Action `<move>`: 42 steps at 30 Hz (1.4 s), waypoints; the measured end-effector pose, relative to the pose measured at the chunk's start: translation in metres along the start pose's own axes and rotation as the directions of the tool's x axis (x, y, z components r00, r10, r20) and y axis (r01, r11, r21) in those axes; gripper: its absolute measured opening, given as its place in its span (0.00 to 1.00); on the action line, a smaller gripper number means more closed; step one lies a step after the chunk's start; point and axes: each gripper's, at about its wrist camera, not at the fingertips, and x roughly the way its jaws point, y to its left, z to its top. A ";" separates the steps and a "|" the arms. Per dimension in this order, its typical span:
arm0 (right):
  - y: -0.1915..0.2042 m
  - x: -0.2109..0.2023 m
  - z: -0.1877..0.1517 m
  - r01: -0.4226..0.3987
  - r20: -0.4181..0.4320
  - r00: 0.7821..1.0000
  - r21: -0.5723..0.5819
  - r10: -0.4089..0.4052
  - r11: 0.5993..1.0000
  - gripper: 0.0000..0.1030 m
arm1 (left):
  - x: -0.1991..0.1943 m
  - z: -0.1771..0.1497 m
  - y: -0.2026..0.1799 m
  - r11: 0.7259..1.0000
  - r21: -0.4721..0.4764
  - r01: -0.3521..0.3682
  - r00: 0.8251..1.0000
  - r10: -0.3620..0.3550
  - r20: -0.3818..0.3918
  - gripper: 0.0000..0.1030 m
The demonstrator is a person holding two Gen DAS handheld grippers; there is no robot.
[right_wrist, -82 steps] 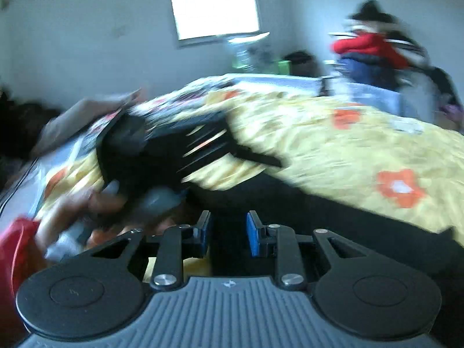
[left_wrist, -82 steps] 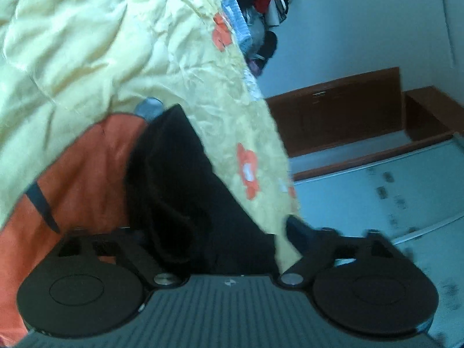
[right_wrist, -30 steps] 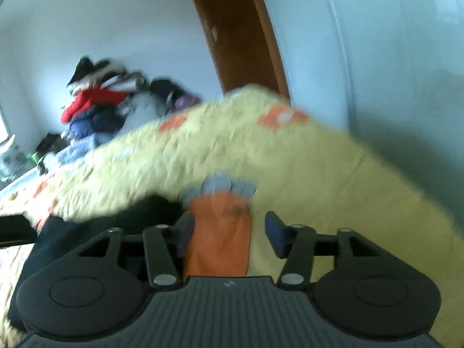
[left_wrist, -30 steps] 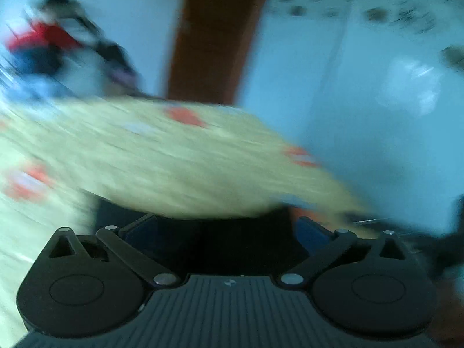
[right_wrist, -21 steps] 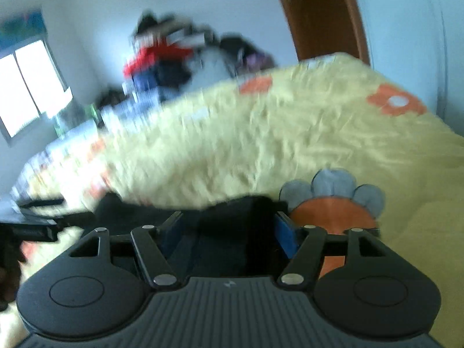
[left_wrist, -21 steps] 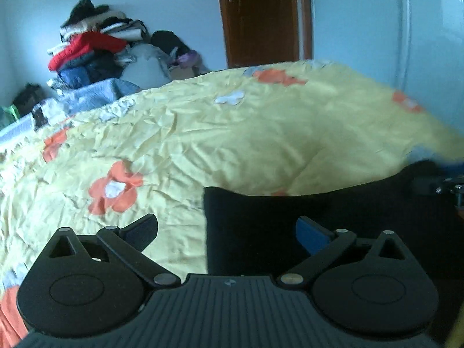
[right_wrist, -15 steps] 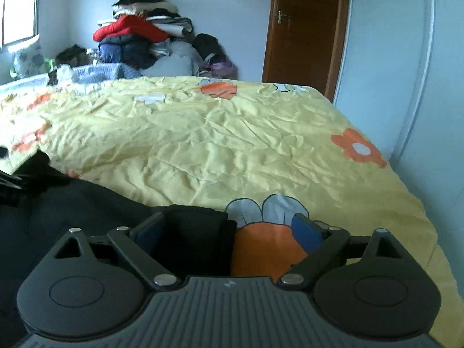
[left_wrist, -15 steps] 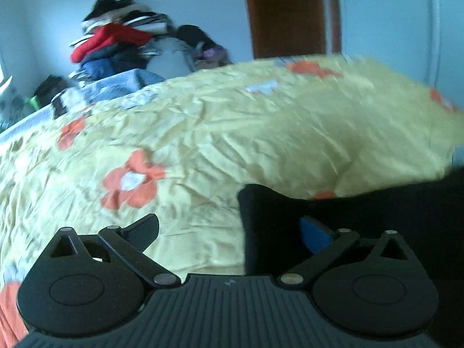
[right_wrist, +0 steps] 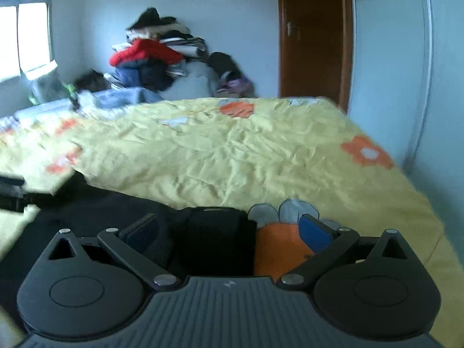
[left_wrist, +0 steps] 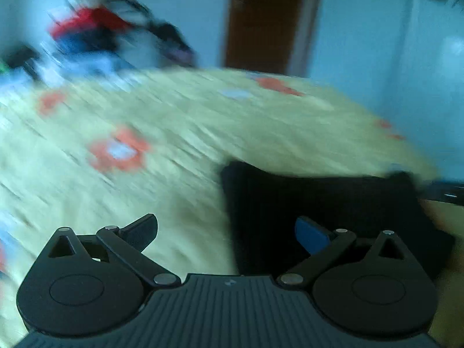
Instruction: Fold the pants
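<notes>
Black pants (right_wrist: 121,217) lie on near edge of yellow flowered bedspread (right_wrist: 246,150). Left gripper (left_wrist: 226,229): fingers spread wide, pants' left edge between them, view blurred. Right gripper (right_wrist: 229,232): spread wide over pants' right end, holding nothing. Clothes pile (right_wrist: 156,55) far left; door (right_wrist: 313,34) far right.

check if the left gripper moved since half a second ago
Yes. The left gripper has swung left: the black pants and the brown door both sit further right in its view.
</notes>
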 end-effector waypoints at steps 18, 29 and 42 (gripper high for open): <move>-0.039 0.057 0.004 -0.431 -0.115 0.868 0.309 0.483 0.848 1.00 | 0.033 -0.010 0.028 0.867 -0.297 0.401 0.908 -0.418 0.007 0.97; -0.008 0.017 0.002 -0.317 -0.082 0.931 0.306 0.356 0.898 0.28 | -0.017 -0.014 0.034 0.938 -0.218 0.270 0.962 -0.252 0.105 0.14; 0.079 0.028 0.073 -0.390 -0.051 0.916 0.125 0.399 0.912 0.28 | -0.066 0.008 0.120 0.853 -0.445 0.273 0.962 -0.252 0.106 0.95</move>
